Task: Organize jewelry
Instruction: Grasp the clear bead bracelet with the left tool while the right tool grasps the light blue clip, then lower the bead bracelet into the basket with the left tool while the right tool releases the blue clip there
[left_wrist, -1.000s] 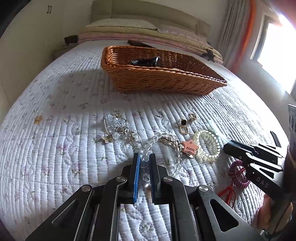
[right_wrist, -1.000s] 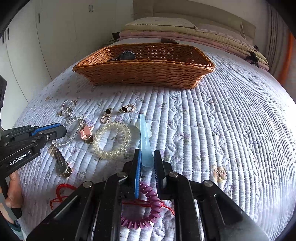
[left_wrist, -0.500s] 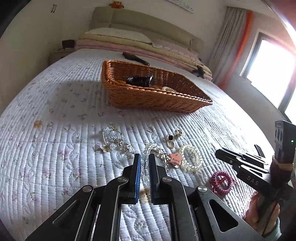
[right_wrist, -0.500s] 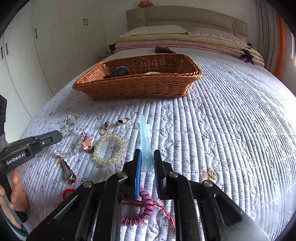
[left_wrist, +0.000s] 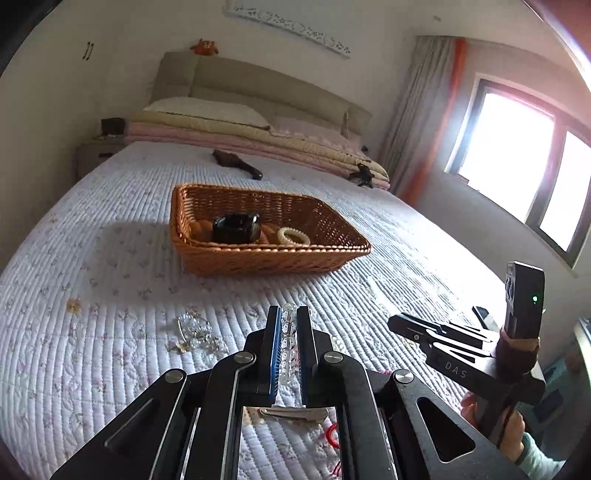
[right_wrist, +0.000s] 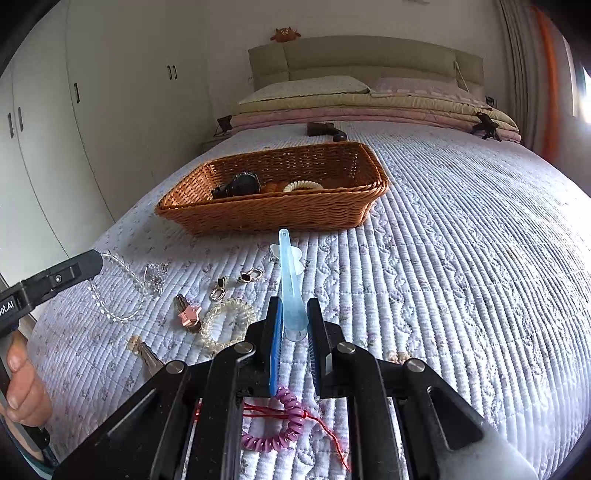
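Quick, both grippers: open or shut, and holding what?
Left gripper: shut on the clear bead bracelet, lifted off the quilt.
Right gripper: shut on the light blue hair clip.

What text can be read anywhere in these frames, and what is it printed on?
"DAS": on the side of the right gripper, seen from the left wrist.
"ot.AI": on the left gripper, seen from the right wrist; cut off by the frame edge.
Pink star charm: lettering too small to read.

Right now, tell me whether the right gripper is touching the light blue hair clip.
Touching. The right wrist view shows the right gripper shut on the light blue hair clip, both pads pressed against its near end, its tip raised toward the wicker basket.
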